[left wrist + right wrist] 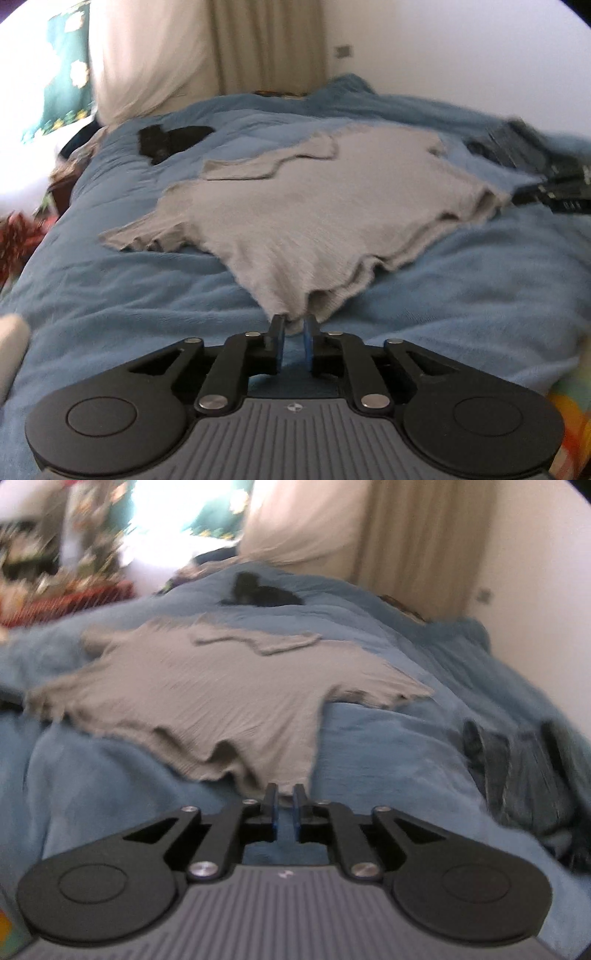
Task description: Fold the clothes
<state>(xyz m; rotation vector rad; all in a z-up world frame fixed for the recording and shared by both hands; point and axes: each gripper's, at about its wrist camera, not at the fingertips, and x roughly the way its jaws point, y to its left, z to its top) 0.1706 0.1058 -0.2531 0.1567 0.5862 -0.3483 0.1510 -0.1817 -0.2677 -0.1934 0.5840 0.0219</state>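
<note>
A grey short-sleeved shirt (pixel 314 206) lies spread flat on the blue blanket (pixel 461 295), its hem toward me and both sleeves out to the sides. My left gripper (pixel 295 321) stands at one hem corner, jaws a narrow gap apart; the cloth's tip lies at the fingertips and blanket shows between the pads. In the right wrist view the same shirt (pixel 207 694) reaches down to my right gripper (pixel 285 790). Its pads are also slightly apart, and the other hem corner ends just ahead of them. Both views are blurred.
A small black garment (pixel 166 142) lies on the far side of the bed beyond the shirt. Dark folded clothes (pixel 524 768) are stacked at the bed's right. Beige curtains (pixel 266 44) and a white wall stand behind. Cluttered shelves (pixel 55 572) are at the left.
</note>
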